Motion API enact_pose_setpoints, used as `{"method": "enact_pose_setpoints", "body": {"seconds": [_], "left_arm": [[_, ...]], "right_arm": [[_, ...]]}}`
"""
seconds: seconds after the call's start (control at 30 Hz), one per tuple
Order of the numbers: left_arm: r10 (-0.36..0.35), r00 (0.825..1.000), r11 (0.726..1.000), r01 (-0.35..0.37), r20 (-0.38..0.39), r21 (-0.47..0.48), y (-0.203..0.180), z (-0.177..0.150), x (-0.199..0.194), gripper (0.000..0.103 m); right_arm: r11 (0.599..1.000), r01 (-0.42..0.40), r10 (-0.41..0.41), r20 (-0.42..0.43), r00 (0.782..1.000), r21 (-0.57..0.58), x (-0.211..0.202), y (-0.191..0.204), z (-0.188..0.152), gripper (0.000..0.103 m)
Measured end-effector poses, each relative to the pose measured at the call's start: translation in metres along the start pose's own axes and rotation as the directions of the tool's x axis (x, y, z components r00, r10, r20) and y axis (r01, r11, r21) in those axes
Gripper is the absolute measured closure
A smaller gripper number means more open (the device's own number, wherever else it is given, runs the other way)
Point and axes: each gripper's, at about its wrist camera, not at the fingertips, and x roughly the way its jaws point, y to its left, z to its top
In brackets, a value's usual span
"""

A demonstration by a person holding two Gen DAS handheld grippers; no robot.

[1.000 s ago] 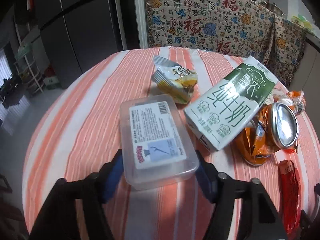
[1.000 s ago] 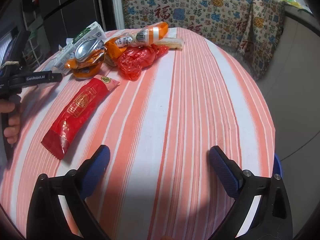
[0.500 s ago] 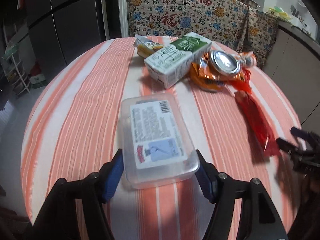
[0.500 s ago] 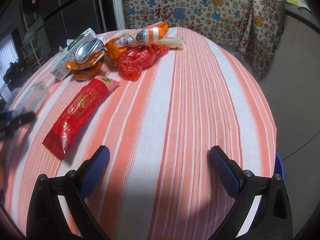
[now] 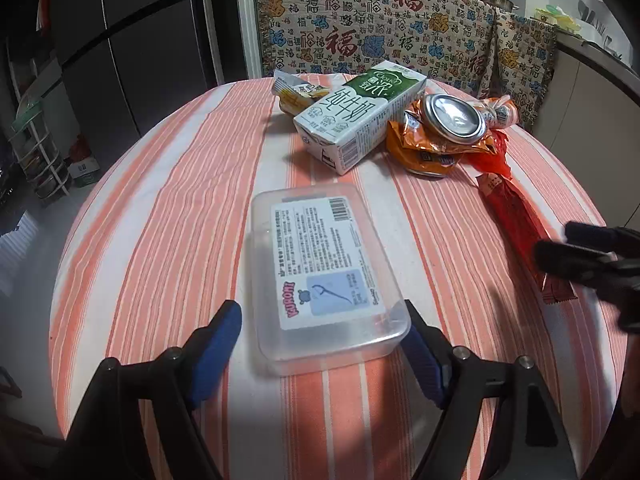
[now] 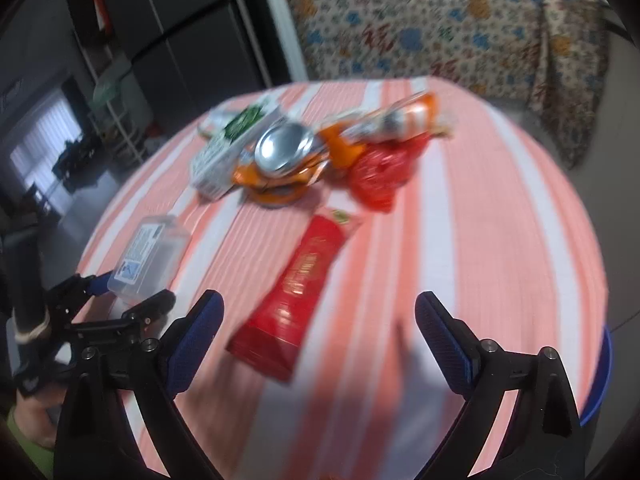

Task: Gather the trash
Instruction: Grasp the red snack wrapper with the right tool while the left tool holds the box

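Note:
A clear plastic box (image 5: 324,276) with a printed label lies on the striped round table (image 5: 160,216). My left gripper (image 5: 322,354) is open, its blue pads on either side of the box's near end, the left pad apart from it. The box also shows in the right wrist view (image 6: 150,256). My right gripper (image 6: 318,338) is open above the near end of a long red wrapper (image 6: 298,292), also in the left wrist view (image 5: 516,224). A green-white milk carton (image 5: 360,116), a crushed orange can (image 5: 444,128) and a red bag (image 6: 380,172) lie beyond.
A yellow snack packet (image 5: 296,94) lies behind the carton. An orange-capped bottle (image 6: 404,116) lies by the red bag. A patterned cloth (image 5: 400,28) hangs behind the table and a dark fridge (image 5: 132,40) stands at the left. A blue rim (image 6: 600,380) shows past the table's right edge.
The left gripper drew back with the box, then opened; the left pad now stands off the box. The right gripper swung left over the red wrapper; its view is blurred.

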Motion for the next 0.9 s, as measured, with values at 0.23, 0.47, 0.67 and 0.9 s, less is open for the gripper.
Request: {"method": "enact_pose_setpoints", "body": {"seconds": [0.23,0.47,0.67,0.9], "left_arm": [[0.001,1.0,1.0,-0.001,0.002,-0.002,0.001,0.001,0.0,0.023],[0.002,1.0,1.0,-0.002,0.003,-0.002,0.0,0.001,0.0,0.023],[0.001,1.0,1.0,-0.001,0.004,-0.004,0.001,0.0,0.0,0.023],[0.004,1.0,1.0,-0.004,0.005,-0.003,0.001,-0.001,0.001,0.023]], "right_arm": [[0.986,0.154,-0.152,0.035,0.988,-0.067,0.018,-0.006,-0.013,0.06],[0.991,0.128,-0.125,0.061,0.99,-0.051,0.012,-0.029,-0.021,0.05],[0.988,0.126,-0.121,0.057,0.991,-0.093,0.01,-0.023,-0.029,0.022],[0.987,0.128,-0.123,0.056,0.991,-0.1,0.01,-0.023,-0.031,0.018]]}}
